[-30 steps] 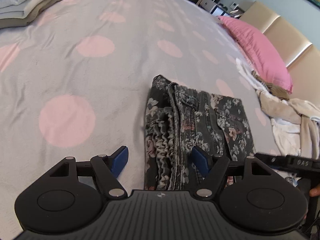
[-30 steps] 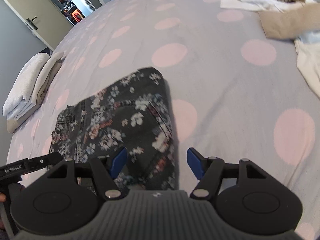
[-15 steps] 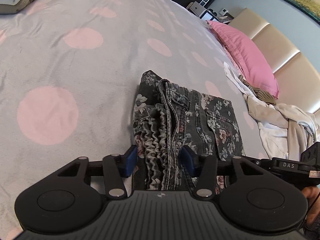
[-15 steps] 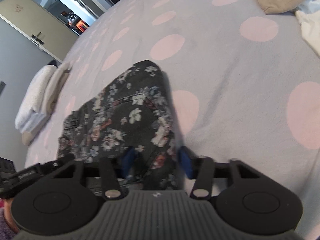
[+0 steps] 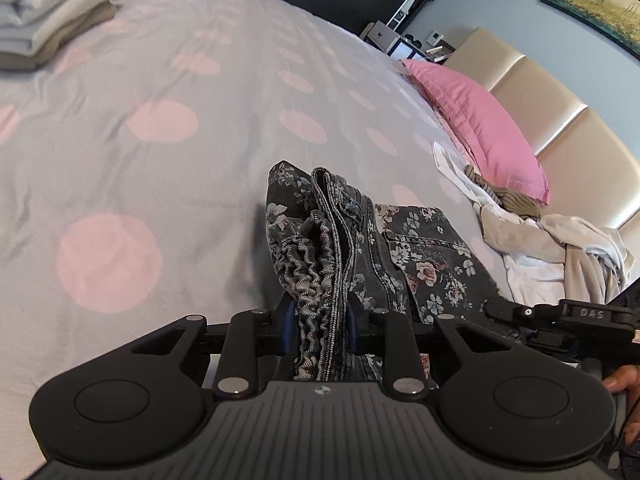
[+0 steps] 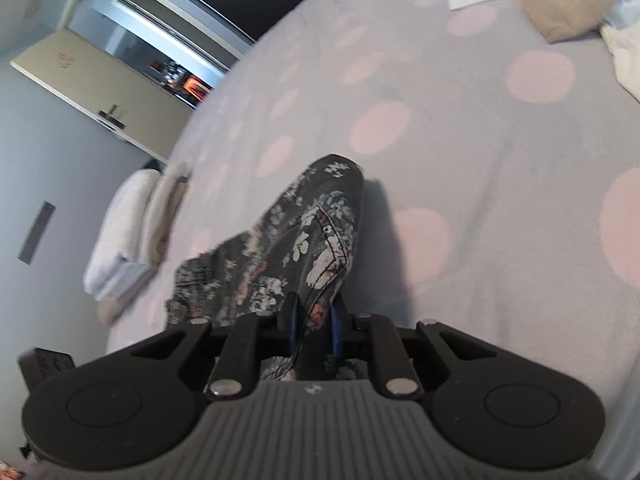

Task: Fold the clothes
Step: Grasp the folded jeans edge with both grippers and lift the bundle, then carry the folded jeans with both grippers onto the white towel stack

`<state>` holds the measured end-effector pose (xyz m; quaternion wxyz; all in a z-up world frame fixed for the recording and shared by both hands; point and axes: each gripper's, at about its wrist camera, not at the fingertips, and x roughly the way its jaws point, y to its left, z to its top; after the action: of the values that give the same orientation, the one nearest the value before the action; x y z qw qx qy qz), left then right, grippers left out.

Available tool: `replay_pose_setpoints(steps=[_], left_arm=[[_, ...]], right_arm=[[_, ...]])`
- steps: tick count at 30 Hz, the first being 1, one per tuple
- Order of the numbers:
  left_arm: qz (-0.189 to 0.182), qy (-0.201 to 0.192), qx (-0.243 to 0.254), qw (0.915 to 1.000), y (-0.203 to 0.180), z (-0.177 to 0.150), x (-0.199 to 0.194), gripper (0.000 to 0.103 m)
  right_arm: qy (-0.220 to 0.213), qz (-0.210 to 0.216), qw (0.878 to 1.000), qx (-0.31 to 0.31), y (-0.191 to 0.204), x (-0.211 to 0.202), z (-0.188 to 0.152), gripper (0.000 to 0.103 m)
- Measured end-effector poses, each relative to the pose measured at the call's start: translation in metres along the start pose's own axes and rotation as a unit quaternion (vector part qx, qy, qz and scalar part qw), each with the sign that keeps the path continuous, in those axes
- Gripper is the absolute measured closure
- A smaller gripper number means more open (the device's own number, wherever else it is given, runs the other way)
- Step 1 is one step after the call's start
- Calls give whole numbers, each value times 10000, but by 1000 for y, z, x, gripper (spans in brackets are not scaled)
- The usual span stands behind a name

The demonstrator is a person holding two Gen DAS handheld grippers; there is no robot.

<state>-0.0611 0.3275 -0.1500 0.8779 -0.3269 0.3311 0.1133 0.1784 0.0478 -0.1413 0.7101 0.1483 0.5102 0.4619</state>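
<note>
Dark floral trousers (image 5: 420, 248) lie folded on the grey bedspread with pink dots (image 5: 168, 184). My left gripper (image 5: 318, 328) has its jaws closing on the elastic waistband end of the floral trousers, and the blue pads (image 5: 289, 322) press the bunched fabric from both sides. In the right wrist view my right gripper (image 6: 314, 324) is closing on the near edge of the floral trousers (image 6: 316, 220), cloth pinched between its blue pads (image 6: 335, 322). The right gripper's black body (image 5: 560, 316) shows at the right edge of the left wrist view, with a hand (image 5: 624, 380) behind it.
A stack of folded pale towels (image 5: 44, 12) sits at the far left of the bed, also seen in the right wrist view as the towel stack (image 6: 132, 232). A heap of unfolded beige and white clothes (image 5: 552, 252) lies by the pink pillow (image 5: 476, 124) and padded headboard (image 5: 568, 120).
Both grippers went from wide open to pinched on the floral trousers. Each slid forward over the near edge of the garment, and the cloth now bunches and lifts slightly between the pads.
</note>
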Motion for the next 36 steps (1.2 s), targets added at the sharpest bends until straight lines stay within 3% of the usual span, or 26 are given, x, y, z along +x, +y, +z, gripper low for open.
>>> replay_pose_setpoints(steps=[8,15,24,29,36], left_arm=[[-49,-360,-91,9993,19,40,-59,82],[192,-809,-221,9963,66,113,-125,82],[817,-1381,-180,9869,142,247,-200,82],[1308,-1525,-216,9794,190,305,-206,82],[1677,-1672,-331,9710,257,346,-189,82]], right_arm=[[20,391,9990,-198,58,0,11,86],[119,854,9952,-467,160,46,45,87],[56,1384,9847,-1054,329,145,102,87],[86,1516,9814,-1177,396,222,129,87],[145,1532,9786,-1368,456,325,146,87]])
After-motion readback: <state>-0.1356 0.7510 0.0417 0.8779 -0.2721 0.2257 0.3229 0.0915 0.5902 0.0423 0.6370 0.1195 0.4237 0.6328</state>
